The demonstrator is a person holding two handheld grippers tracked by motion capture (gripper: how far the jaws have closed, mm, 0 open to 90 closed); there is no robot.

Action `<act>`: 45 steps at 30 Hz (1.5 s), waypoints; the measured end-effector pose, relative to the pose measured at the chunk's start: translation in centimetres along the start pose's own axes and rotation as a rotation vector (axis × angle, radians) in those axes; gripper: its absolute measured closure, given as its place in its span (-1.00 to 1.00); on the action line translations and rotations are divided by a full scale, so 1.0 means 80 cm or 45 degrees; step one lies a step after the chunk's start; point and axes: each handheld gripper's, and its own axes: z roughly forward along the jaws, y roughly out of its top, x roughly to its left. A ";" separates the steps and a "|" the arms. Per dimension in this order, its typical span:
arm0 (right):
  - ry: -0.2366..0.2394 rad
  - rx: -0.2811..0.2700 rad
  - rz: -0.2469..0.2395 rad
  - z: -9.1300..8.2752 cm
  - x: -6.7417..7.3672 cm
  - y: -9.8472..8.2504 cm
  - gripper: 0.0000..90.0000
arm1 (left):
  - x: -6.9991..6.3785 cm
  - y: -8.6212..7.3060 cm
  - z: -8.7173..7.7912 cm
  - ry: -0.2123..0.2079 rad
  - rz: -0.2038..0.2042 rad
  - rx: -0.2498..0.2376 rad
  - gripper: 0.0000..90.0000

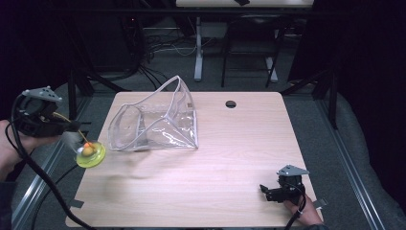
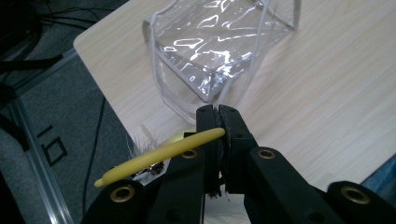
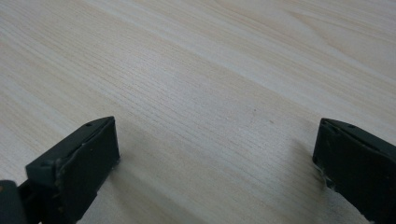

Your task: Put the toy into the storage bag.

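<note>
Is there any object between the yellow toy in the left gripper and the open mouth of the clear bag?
Nothing visible blocks it. The left gripper is shut on the yellow toy beside the table's left edge, and only bare table lies before the clear bag.

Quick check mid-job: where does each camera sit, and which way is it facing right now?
High view: above the near side, facing forward and down on the table; both forearms enter.
Left gripper view: on the left tool, facing the clear bag; shut jaws pinch a yellow toy.
Right gripper view: on the right tool, facing bare tabletop.
Shared: bag, toy.
</note>
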 end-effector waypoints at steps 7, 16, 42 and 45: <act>-0.003 0.004 -0.004 0.000 0.000 0.000 -1.00 | 0.020 0.013 0.000 0.012 -0.035 0.001 0.95; -0.002 0.003 -0.003 0.000 0.000 0.000 -1.00 | 0.032 0.035 0.004 0.056 -0.036 0.047 0.95; -0.002 0.003 -0.003 0.000 0.000 0.000 -1.00 | 0.044 0.094 0.004 0.093 -0.030 0.027 0.95; -0.002 0.002 -0.004 0.000 0.000 0.000 -1.00 | 0.043 0.101 0.003 0.091 -0.026 0.020 0.95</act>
